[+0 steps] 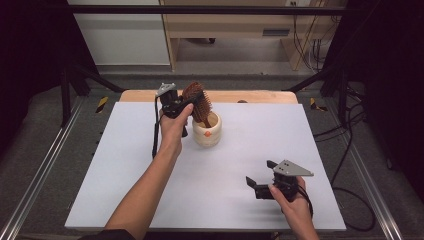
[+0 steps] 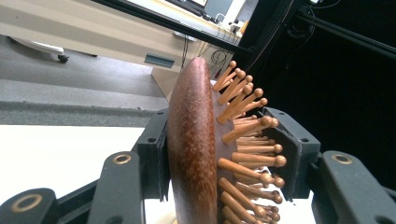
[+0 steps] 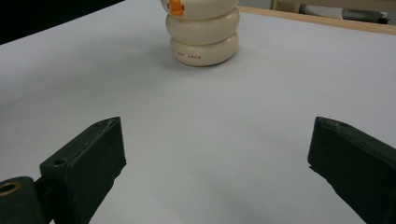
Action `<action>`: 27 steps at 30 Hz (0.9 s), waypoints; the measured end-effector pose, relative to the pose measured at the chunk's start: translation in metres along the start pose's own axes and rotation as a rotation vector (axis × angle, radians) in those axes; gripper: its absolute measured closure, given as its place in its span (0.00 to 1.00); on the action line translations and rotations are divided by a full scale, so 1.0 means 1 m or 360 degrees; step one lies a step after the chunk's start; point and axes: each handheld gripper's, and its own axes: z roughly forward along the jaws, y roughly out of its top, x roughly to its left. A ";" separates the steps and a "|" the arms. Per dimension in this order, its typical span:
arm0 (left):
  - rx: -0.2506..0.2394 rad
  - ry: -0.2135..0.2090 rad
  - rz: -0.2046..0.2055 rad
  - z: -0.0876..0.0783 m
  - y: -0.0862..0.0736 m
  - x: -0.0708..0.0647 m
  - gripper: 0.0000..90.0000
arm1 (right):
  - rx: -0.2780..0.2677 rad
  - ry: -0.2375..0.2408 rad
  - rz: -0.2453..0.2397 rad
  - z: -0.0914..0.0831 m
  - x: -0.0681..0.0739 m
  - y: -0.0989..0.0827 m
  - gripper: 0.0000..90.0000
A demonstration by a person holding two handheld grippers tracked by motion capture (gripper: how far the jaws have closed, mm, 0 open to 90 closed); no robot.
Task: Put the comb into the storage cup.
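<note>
1. Hairbrush (image 1: 196, 102): clamped head-first between the left gripper (image 1: 186, 105) jaws, handle apparently inside the cream holder (image 1: 207, 131) below them.
2. Right gripper (image 1: 260, 182): jaws wide, empty.
3. Risk: bristle-side grip slipping, tipping the holder.

hairbrush (image 1: 198, 102) handle hidden inside cup (image 1: 214, 136)

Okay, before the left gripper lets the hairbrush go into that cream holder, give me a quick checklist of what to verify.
1. Left gripper clamped on the hairbrush head: ok.
2. Brush handle down inside the cream holder: ok in the high view.
3. Handle touching the holder's bottom: cannot tell.
4. Holder upright on the white table: ok.
5. Right gripper open, away from the holder: ok.
</note>
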 end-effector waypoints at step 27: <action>-0.0003 0.0034 -0.0098 -0.002 -0.001 0.015 0.48 | 0.0007 0.0006 0.0004 0.001 0.000 0.000 0.05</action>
